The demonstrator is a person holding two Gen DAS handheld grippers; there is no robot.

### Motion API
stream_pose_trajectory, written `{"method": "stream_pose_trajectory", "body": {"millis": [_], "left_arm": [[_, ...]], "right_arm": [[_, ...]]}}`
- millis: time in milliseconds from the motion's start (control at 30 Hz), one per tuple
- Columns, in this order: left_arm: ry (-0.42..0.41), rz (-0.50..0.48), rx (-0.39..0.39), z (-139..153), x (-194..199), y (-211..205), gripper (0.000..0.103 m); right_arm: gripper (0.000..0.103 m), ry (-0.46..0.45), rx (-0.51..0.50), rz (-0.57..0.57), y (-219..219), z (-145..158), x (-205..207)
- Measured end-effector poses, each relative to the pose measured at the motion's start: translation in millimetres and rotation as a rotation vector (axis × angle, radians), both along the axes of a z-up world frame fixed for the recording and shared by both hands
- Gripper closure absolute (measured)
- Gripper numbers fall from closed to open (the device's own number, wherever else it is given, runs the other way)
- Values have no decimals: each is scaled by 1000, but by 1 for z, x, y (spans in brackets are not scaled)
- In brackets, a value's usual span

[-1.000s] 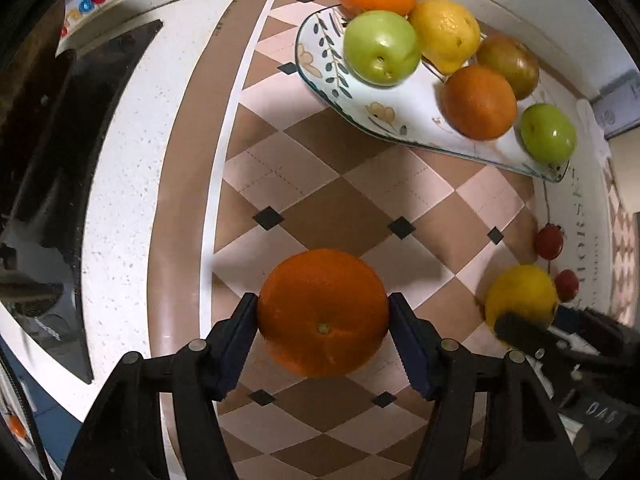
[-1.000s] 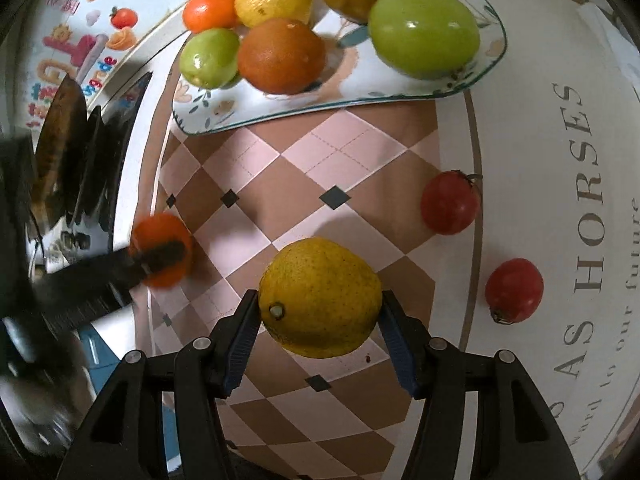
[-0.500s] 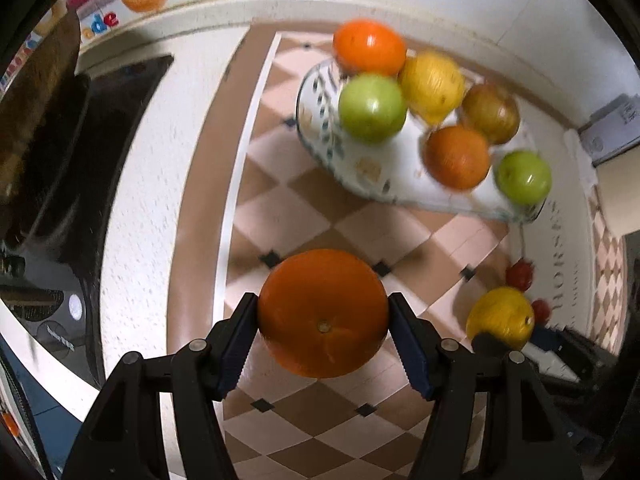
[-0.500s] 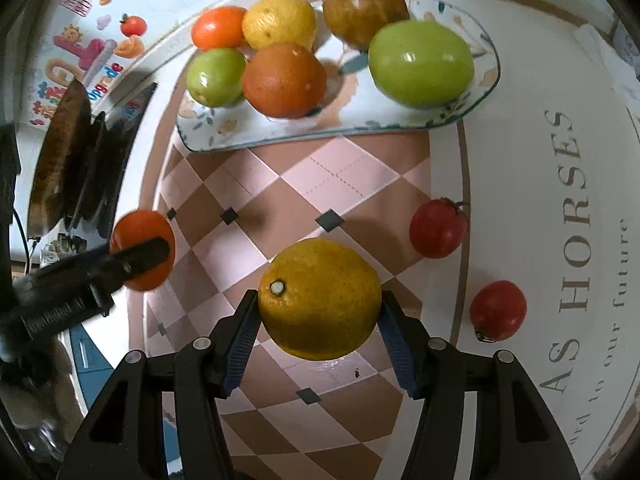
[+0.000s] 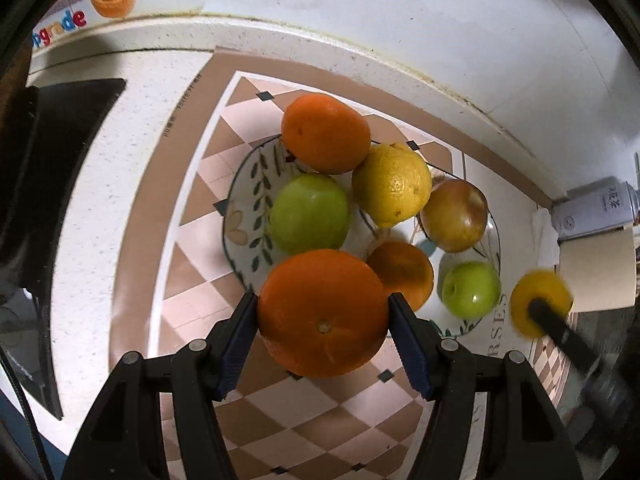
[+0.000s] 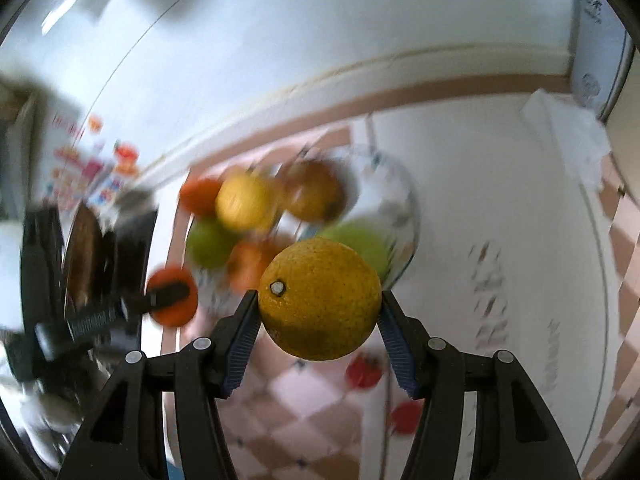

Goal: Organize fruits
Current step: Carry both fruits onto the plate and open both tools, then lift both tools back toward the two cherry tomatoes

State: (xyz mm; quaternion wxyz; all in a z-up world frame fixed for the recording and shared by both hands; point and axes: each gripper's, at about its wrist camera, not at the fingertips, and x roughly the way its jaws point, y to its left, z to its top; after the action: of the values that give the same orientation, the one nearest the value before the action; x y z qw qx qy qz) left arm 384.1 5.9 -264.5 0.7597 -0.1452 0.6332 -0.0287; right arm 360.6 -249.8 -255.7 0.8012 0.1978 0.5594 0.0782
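The left gripper (image 5: 323, 316) clamped an orange (image 5: 323, 314) at lower centre, before the plate (image 5: 240, 236). The right gripper (image 6: 319, 300) clasped a yellow citrus (image 6: 320, 298), lower centre.

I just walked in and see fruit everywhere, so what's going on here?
A person is gathering fruit onto the leaf-patterned plate, with tongs in each hand. The left tongs grip a large orange near the plate's front edge; the right tongs grip a yellow-orange citrus in the air. Six fruits already sit on the plate. Two small red fruits remain on the mat.
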Motion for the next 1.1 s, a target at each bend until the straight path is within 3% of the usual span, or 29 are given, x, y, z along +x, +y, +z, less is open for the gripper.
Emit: {"method": "stream_pose_trajectory", "body": {"millis": [267,600,633,700,800,933,1000,1100], "left_arm": [[23,27,-9,-17,0,-2,40],[69,57,-28,-21,4,0,39],[73,62,-33,-21,4,0,39],[77,59,-36,-21,6,2,39],[65,47,-19,-18,5,1,39],[38,31,-4,-7,4,-1,22],[26,21,19,-1,5,0,13],[5,17,54,8,3,3,10]], "right_arm": [[42,55,-33,-38,-22,-29,60],[41,117,-40,-3,-7,-50,79],[39,122,-41,-9,-8,-51,78],[25,125,-47,-19,-10,-51,77],[23,96,-100,-30,-11,-42,73],[23,69,-132,-11,-6,-26,64],[15,50,-157,6,0,-14,56],[10,17,-212,35,13,3,42]]}}
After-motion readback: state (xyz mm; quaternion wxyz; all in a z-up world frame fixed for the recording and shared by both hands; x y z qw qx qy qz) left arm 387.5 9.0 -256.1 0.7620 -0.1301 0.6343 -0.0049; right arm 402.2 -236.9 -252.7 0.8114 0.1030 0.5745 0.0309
